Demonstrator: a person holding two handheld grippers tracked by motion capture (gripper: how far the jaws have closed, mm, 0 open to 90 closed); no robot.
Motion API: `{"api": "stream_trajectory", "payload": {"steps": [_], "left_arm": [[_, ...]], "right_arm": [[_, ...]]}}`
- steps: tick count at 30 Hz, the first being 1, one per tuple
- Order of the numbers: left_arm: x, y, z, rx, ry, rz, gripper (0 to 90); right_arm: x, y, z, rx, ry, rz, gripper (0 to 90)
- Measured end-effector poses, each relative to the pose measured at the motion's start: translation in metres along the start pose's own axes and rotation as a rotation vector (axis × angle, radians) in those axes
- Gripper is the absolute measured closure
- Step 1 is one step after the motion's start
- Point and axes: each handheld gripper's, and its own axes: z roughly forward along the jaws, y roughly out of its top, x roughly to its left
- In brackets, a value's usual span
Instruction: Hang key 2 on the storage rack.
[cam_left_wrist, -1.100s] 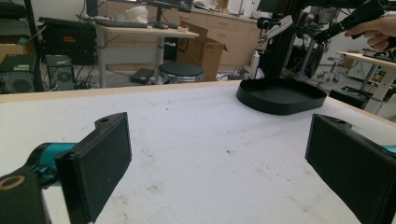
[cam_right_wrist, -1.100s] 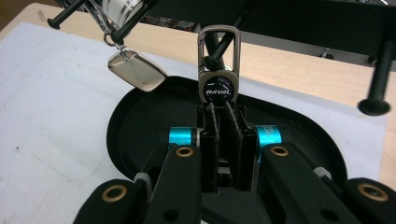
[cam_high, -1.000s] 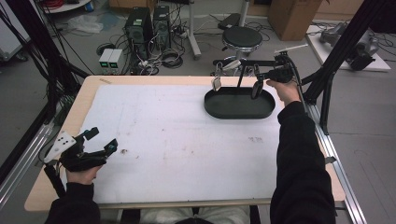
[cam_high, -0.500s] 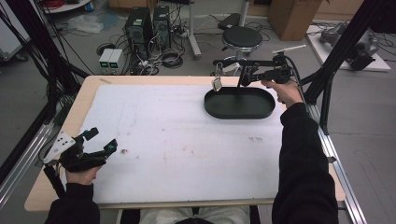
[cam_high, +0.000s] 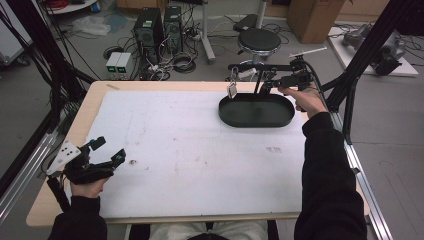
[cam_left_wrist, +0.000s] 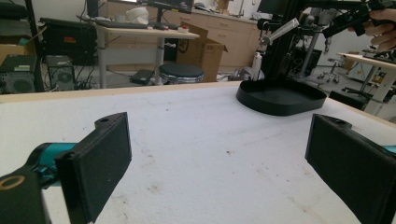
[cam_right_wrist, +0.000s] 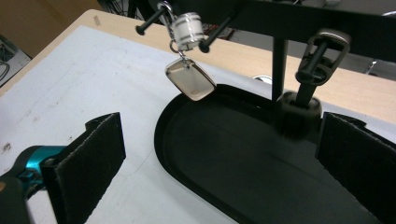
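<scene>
A black oval tray (cam_high: 255, 117) (cam_right_wrist: 243, 158) sits at the table's far right, under a black rack (cam_high: 260, 66) with pegs. From one peg hangs a white reel with a shiny metal tag (cam_right_wrist: 189, 84) (cam_high: 232, 90). A black clip (cam_right_wrist: 322, 51) hangs on another peg, and the dark piece (cam_right_wrist: 296, 114) below it is blurred. My right gripper (cam_right_wrist: 224, 172) (cam_high: 267, 82) is over the tray's back rim. Its jaws have just been opening and now stand wide, with nothing between them. My left gripper (cam_high: 110, 149) (cam_left_wrist: 219, 172) rests open at the near left, empty.
A white mat (cam_high: 200, 150) covers most of the wooden table (cam_high: 45, 210). Black frame posts (cam_high: 360, 65) rise at the far right and far left corners. A stool (cam_high: 257, 40), computer towers and cables stand on the floor beyond the far edge.
The right gripper's jaws went from shut to wide open, and it lifted from pointing down at the tray to a more level pose. The left hand stayed still.
</scene>
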Motion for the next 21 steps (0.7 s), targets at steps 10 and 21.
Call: {"api": "stream_trajectory", "payload": {"steps": [10, 21], "left_arm": [[0.000, 0.000, 0.000, 0.001, 0.001, 0.001, 7.4], [0.000, 0.000, 0.000, 0.008, 0.002, -0.003, 7.4]], "right_arm": [[0.025, -0.001, -0.005, 0.004, -0.026, -0.090, 0.7], [0.025, -0.032, -0.010, -0.065, -0.027, -0.060, 0.8]]}}
